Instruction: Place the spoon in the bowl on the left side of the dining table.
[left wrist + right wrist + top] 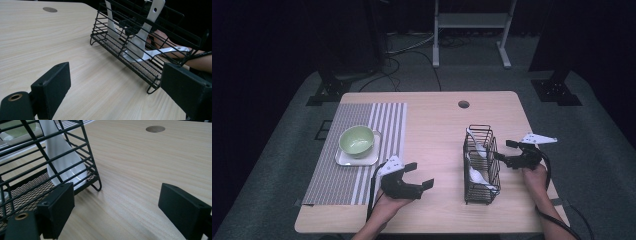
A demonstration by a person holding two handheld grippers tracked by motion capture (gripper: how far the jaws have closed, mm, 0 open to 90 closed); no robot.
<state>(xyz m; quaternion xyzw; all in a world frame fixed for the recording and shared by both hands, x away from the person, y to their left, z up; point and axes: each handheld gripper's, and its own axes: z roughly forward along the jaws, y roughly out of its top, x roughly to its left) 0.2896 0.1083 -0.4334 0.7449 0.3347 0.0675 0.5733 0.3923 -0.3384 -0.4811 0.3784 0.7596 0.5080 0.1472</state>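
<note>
Two white ceramic spoons (478, 161) stand in a black wire basket (481, 192) on the right half of the wooden table (437, 130) — one leaning at the far end with its handle poking above the rim, the other lying lower toward the near end, its bowl resting on the mesh floor. Propped this way, the handles stay reachable from above. The right gripper (507, 150) sits just beside the basket's right wall with its jaws spread wide and nothing between them; in the right gripper view one jaw is almost against the wire near the basket's far corner foot, which suggests it is lining up either to steady the basket or to reach in for the far spoon. The left gripper (419, 175) rests low on the table between the basket and a striped placemat (389, 120), jaws also wide and empty, pointed toward the basket's long side as the left gripper view shows. On the mat a green bowl (357, 140) sits on a small white square plate (343, 159), well apart from the basket — a likely destination for a spoon, though that is only a judgement.
</note>
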